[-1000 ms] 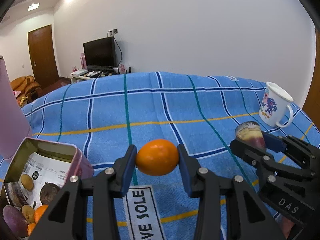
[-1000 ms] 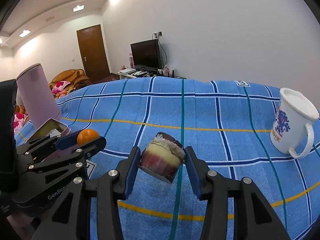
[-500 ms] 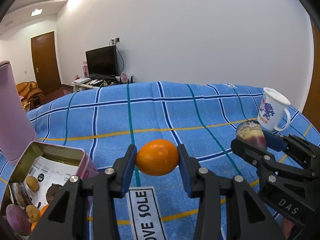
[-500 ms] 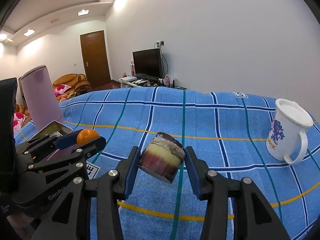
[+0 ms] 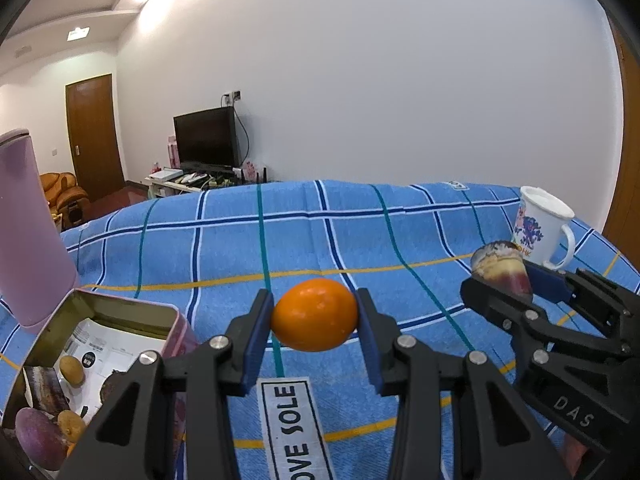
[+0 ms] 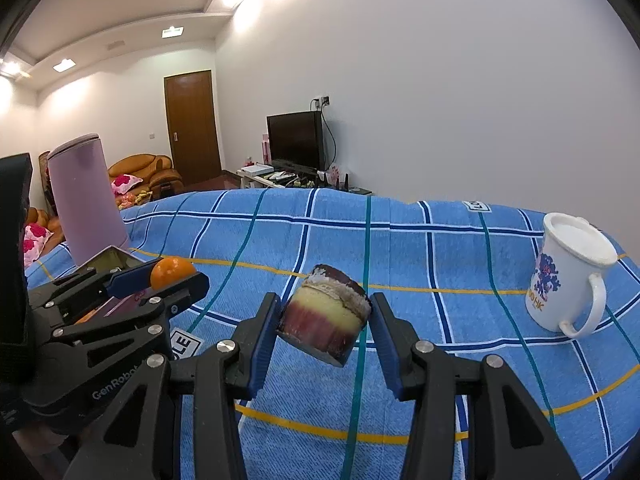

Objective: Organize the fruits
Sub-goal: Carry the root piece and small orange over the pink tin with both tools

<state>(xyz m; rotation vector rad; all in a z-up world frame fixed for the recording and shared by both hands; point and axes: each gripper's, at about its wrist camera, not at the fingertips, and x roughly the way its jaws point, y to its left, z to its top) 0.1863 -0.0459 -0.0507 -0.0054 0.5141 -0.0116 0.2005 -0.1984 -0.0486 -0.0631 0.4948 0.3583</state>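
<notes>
Above the blue checked cloth (image 5: 400,240), left gripper (image 5: 315,322) clamps an orange (image 5: 315,315) w/ both pads touching; open tin (image 5: 120,312) of fruit sits just below-left. Right gripper (image 6: 325,320) grips a layered cake piece (image 6: 326,318), tilted, off the cloth; white mug (image 6: 568,280) stands well apart at right.

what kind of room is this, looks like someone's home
Most likely a home living room. A flat-screen TV stands on a low stand by the wall, an orange-brown sofa with floral cushions sits near a wooden door, and the work surface is covered with a blue checked cloth.
</notes>
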